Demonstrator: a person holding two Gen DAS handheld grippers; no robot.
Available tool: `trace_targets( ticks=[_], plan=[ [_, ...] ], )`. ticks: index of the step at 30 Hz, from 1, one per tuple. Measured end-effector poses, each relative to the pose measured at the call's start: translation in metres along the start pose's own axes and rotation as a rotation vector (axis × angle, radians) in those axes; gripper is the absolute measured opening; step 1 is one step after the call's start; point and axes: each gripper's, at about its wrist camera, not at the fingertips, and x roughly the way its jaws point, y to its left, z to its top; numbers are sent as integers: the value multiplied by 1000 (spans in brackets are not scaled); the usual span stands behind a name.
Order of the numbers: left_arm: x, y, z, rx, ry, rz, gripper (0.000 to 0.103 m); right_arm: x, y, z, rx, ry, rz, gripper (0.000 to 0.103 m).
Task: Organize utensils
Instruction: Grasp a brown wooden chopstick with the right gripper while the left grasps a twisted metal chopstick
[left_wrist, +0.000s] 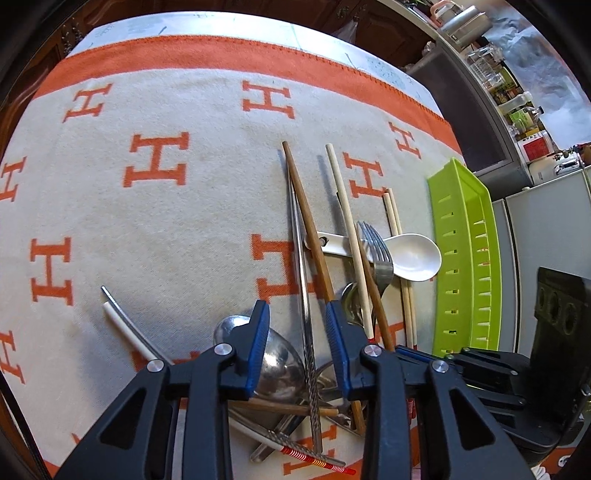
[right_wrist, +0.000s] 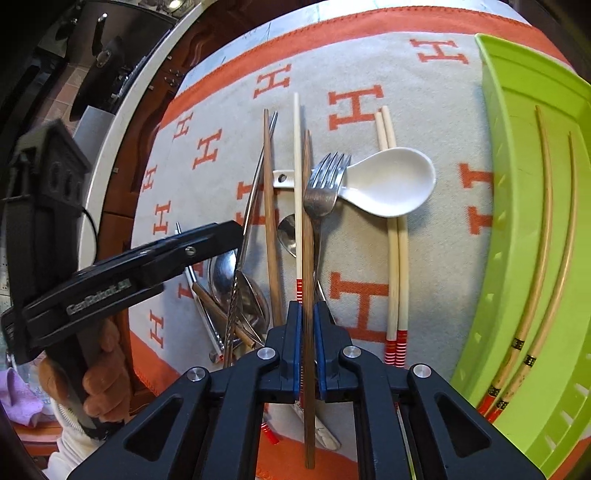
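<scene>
Clamps the right claw (right_wrist: 306, 325) on a brown wooden chopstick (right_wrist: 307, 221), blue pads pressing both of its sides near the thick end. Points steeply down at a counter spread with a cream cloth (right_wrist: 369, 74) patterned with orange H letters. Shows the gripped chopstick running away from the camera over a heap of utensils, touching a steel fork (right_wrist: 321, 184) on one side and lying just beside a pale red-banded chopstick (right_wrist: 296, 166) on the other. Shows a white ceramic spoon (right_wrist: 391, 184) lying crosswise under the fork tines, bowl toward a lime-green plastic tray (right_wrist: 509, 110). Places a pair of pale chopsticks (right_wrist: 397, 258) on the cloth between spoon and tray, partly under the spoon bowl. Finds two bamboo chopsticks (right_wrist: 546, 221) already lying lengthwise inside the tray.

Holds the left claw (left_wrist: 297, 325) partly open, fairly narrow, straddling a twisted metal chopstick (left_wrist: 308, 343) without pressing it. Hangs over the near end of the heap, above a large metal spoon (left_wrist: 273, 354). Brings a second brown chopstick (left_wrist: 306, 221) up against the tip of one blue pad. Reveals, in the right wrist view, a hand (right_wrist: 103, 376) wrapped around the left claw's handle at the counter's edge.
</scene>
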Motion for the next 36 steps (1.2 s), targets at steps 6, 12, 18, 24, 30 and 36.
trace_targets(
  ticks=[6,12,18,24,30,36],
  plan=[
    [16,-6,1,-2,39,1,19,-19,0,-2,0,-42,58,6],
    [23,-12,6,-12,34,15,7,-36,-3,-2,10,-83,104,6],
    [20,-6,4,-68,18,-2,4,-45,-16,-6,35,-92,141,6],
    [-3,-6,-9,-98,-33,7,3,-60,-31,-15,53,-111,178,6],
    [-37,-23,-26,-74,-88,-19,3,-80,-40,-28,70,-150,210,6],
    [-64,-67,-39,13,-122,-64,4,-119,-65,-47,114,-224,218,6]
  ],
)
